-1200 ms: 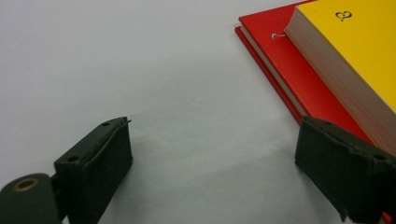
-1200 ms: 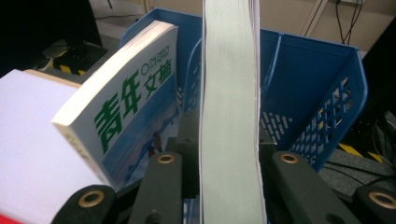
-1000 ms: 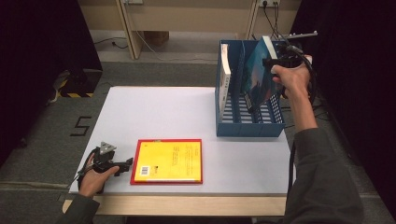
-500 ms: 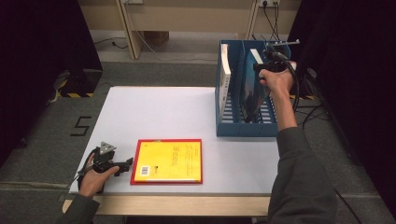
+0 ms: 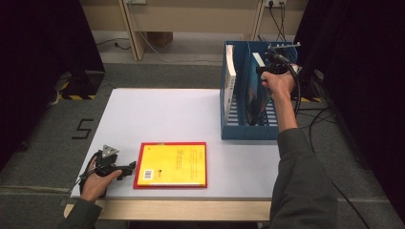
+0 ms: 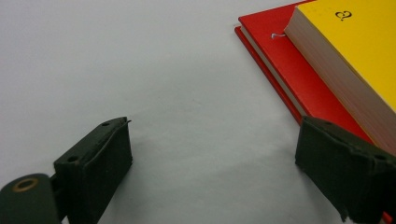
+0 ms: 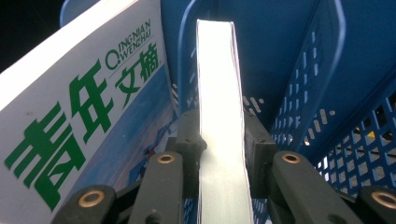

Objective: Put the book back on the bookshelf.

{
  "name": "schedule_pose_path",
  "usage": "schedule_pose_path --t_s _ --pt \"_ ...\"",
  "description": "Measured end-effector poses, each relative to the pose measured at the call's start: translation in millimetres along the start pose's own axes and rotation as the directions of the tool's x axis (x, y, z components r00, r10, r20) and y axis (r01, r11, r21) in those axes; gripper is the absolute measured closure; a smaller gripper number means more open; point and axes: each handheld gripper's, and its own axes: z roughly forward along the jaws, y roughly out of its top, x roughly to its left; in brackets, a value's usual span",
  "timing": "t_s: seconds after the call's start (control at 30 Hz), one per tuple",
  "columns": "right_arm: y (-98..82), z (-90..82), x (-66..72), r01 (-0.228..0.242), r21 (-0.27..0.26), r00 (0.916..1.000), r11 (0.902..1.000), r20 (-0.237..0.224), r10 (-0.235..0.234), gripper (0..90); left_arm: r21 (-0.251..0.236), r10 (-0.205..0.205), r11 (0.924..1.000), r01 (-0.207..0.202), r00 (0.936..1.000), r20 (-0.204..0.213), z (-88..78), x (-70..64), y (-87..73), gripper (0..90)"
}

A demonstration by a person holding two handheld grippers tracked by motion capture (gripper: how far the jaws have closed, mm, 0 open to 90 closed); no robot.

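Observation:
In the high view my right gripper (image 5: 273,71) hangs over the blue file rack (image 5: 228,119) at the table's far right. It is shut on a thin book (image 5: 254,98) that stands upright inside a middle slot. The right gripper view has both pads (image 7: 189,135) of my right gripper (image 7: 220,133) pressing the book's white page edge (image 7: 217,79). A magazine with green lettering (image 7: 79,116) leans just left of it. My left gripper (image 5: 130,168) rests on the table, open, beside a yellow book (image 5: 174,163) lying on a red one (image 6: 299,77). Nothing sits between the jaws of the left gripper (image 6: 212,158).
A white book (image 5: 231,78) stands in the rack's leftmost slot. The white table (image 5: 162,114) stretches bare between the rack and the flat books. Cables (image 5: 310,102) trail off the table's right side, and dark curtains flank the room.
My right hand has come down and to the left, lowering the thin book deeper into the rack slot. The left gripper and the flat books have stayed put.

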Motion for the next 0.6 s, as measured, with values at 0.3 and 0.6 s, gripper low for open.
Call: schedule_pose_path --t_s 0.3,0.6 --pt "0.3 11.1 0.6 -0.027 0.034 0.9995 0.9991 -0.018 0.028 71.9 -0.002 -0.001 1.0000 0.001 1.0000 0.001 -0.1 0.0 -0.2 9.8" --pt "1.3 1.5 -0.6 -0.042 0.033 0.9959 0.9986 -0.079 0.044 61.4 -0.002 -0.001 1.0000 0.001 1.0000 -0.001 -0.1 -0.1 -0.3 9.8"
